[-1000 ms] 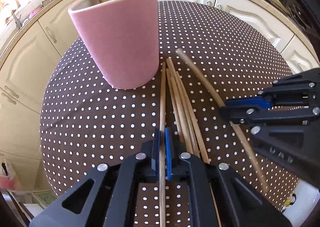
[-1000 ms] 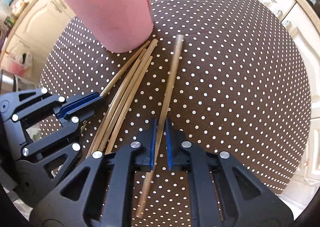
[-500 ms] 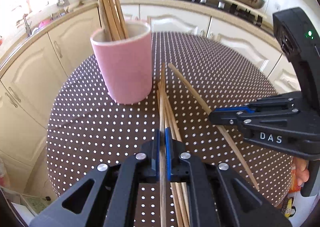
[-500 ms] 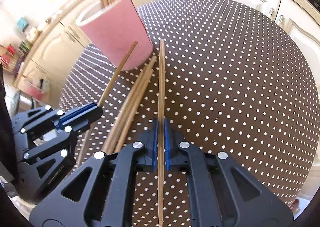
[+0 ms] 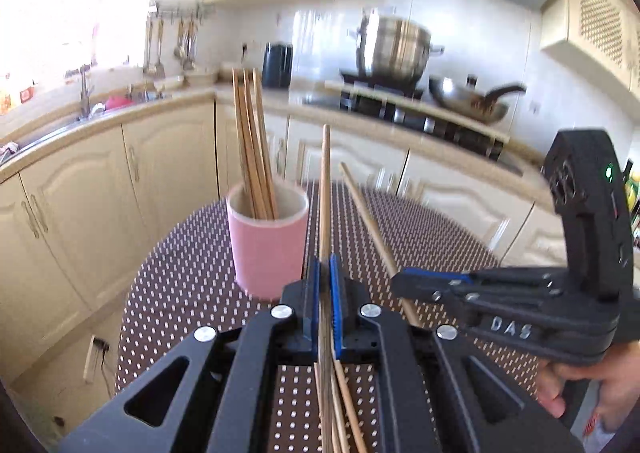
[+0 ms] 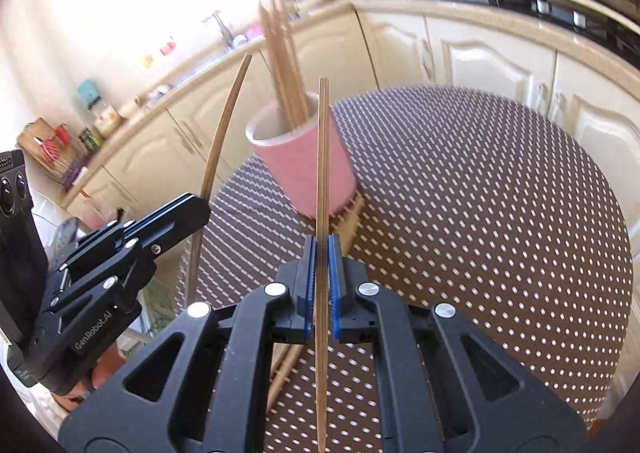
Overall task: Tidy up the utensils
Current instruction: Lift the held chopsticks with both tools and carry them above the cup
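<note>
A pink cup [image 5: 268, 253] [image 6: 296, 173] stands on the brown dotted table [image 5: 180, 285] [image 6: 480, 213], with several wooden chopsticks [image 5: 252, 141] upright in it. My left gripper [image 5: 325, 265] is shut on one chopstick [image 5: 326, 189], held above the table and pointing just right of the cup. My right gripper [image 6: 321, 249] is shut on another chopstick [image 6: 322, 157], which crosses in front of the cup. In each view the other gripper [image 5: 400, 281] [image 6: 196, 209] shows at the side with its stick. Loose chopsticks [image 6: 352, 213] [image 5: 348, 405] lie on the table by the cup's base.
Cream kitchen cabinets [image 6: 492, 65] curve around behind the table. A steel pot [image 5: 392, 49] and a wok [image 5: 468, 101] sit on the stove, with a dark kettle [image 5: 277, 65] and a sink tap [image 5: 84, 93] to the left. A person's hand [image 5: 600, 393] grips the right tool.
Both grippers have lifted their chopsticks off the table and tilted upward, so the kitchen behind has come into view. The cup now looks farther away. The right jaws closed fully on their stick.
</note>
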Demonstrator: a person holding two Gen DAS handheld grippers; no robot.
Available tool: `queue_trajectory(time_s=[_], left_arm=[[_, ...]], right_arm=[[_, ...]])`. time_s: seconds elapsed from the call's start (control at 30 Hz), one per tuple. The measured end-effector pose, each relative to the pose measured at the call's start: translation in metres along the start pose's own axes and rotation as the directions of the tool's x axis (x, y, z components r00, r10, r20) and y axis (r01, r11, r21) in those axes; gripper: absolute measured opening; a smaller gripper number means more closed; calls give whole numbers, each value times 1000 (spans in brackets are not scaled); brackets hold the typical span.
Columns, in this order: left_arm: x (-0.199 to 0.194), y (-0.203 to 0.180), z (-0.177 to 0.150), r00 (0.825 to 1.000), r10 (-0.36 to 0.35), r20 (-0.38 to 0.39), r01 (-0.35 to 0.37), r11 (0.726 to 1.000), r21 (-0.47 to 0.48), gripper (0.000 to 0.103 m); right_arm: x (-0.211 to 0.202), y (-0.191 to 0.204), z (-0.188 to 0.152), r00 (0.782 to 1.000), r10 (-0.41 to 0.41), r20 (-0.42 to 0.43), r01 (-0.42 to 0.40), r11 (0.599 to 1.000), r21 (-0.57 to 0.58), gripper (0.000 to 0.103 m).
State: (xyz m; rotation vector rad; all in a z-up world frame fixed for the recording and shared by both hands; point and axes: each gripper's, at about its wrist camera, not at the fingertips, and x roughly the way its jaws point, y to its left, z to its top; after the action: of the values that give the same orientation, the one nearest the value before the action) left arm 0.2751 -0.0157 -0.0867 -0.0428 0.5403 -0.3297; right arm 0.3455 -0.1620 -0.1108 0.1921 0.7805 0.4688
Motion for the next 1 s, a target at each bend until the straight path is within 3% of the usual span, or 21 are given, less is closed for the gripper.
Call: queue_trajectory(time_s=[0.2, 0.27, 0.43, 0.77, 0.83, 1.0], left_arm=[[-16, -3, 13, 989, 25, 146, -22, 999, -25, 5], [-19, -1, 17, 982, 39, 184, -32, 999, -36, 5], [-23, 4, 31, 962, 56, 267, -41, 997, -62, 5], [-16, 9, 54, 906, 97, 412, -73, 995, -73, 5], [-14, 15, 59, 889, 107, 445, -75, 993, -88, 5], [-1, 30, 73, 865, 126, 485, -65, 988, -141, 5]], right_arm=[[-11, 28, 0, 990, 13, 141, -5, 998, -58, 7], [-3, 49, 7, 984, 7, 177, 6, 997, -73, 7], [-1, 57, 16, 967, 25, 254, 0, 995, -100, 7], [6, 57, 50, 917, 61, 394, -14, 992, -122, 7], [9, 55, 57, 908, 67, 414, -16, 992, -124, 7], [15, 51, 77, 883, 70, 464, -16, 993, -118, 7]])
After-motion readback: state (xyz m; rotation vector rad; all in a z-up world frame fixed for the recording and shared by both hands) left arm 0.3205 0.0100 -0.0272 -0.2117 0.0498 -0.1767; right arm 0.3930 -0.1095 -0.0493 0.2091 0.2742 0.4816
